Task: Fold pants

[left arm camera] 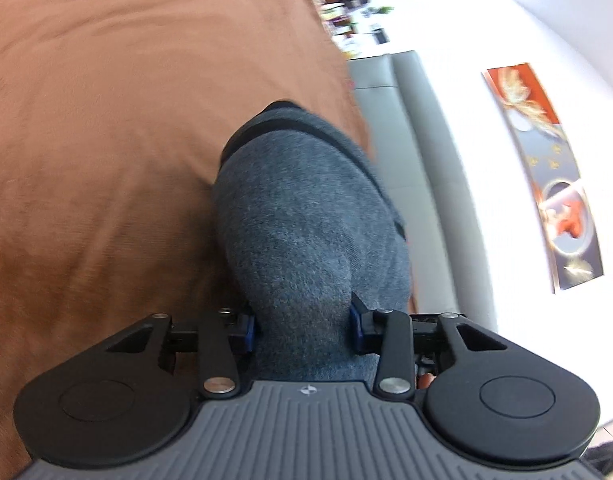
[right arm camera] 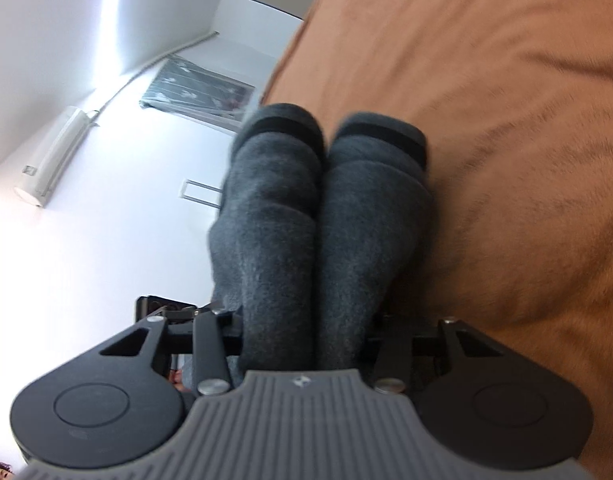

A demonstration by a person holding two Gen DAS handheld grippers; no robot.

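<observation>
The grey pants hang from my left gripper, which is shut on a bunch of the fabric between its blue pads. A dark band runs across the far end of the cloth. In the right wrist view the same grey pants show as two side-by-side legs with dark cuffs, held up in my right gripper, which is shut on them. The right gripper's fingertips are hidden by the fabric. Both grippers hold the pants lifted over the brown bedspread.
The brown bedspread fills one side of each view. A grey headboard and a white wall with a picture lie beside it. An air conditioner and a window show on the wall.
</observation>
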